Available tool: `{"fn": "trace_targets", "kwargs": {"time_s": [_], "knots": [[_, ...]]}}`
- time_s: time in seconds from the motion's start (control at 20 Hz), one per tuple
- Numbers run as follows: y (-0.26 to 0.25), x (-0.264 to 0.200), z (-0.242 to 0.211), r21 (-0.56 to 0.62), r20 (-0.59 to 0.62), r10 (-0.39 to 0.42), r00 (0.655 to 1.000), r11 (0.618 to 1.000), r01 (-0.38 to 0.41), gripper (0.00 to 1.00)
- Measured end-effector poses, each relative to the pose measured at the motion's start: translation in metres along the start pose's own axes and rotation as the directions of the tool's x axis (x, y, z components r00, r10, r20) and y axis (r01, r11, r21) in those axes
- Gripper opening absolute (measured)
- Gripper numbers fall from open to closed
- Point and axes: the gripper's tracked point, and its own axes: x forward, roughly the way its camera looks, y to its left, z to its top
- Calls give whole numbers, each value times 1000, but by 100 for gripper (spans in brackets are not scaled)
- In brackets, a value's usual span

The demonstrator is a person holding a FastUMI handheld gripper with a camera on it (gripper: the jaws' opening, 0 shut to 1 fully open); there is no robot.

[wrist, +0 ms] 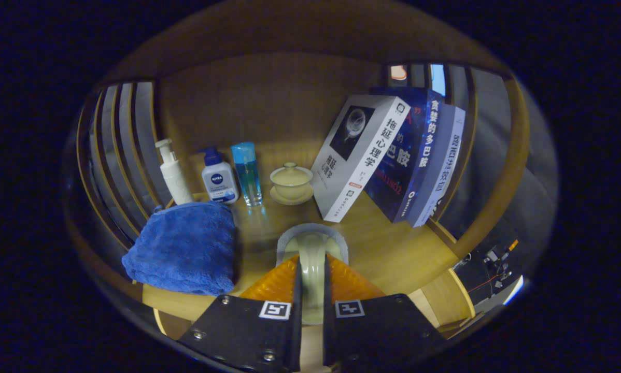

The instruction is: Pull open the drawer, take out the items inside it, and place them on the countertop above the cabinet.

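Gripper (312, 282) level, seemingly clamping cup (312, 259)

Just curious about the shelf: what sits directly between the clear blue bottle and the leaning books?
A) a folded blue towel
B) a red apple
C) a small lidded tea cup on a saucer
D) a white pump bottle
C: the lidded tea cup stands on its saucer between the blue bottle and the leaning books, beyond the claw, which pinches a pale cup.

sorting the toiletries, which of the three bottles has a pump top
The white bottle farthest left, behind the blue towel; the other two have plain caps.
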Motion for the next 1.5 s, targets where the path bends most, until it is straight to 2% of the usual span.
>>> {"fn": "trace_targets", "kwargs": {"time_s": [0.25, 0.3, 0.4, 0.45, 0.55, 0.8, 1.0, 1.2, 1.5], "knots": [[3, 14, -1, -13, 5, 5, 1000, 1000, -5, 21], [4, 16, 1, -16, 15, 5, 1000, 1000, -5, 31], [12, 15, 1, -17, 29, 36, 999, 999, -36, 39], [13, 13, 4, -19, 45, 46, 998, 999, -46, 47], [20, 0, 11, -24, 95, 68, 993, 997, -66, 52], [18, -62, 22, -13, 275, 96, 957, 995, -96, 53], [-1, -122, -3, -1, 356, 54, 933, 998, -57, 53], [-12, -161, -41, -2, 375, 40, 926, 999, -42, 53], [-13, -191, -115, -24, 365, 78, 928, 997, -75, 53]]}}
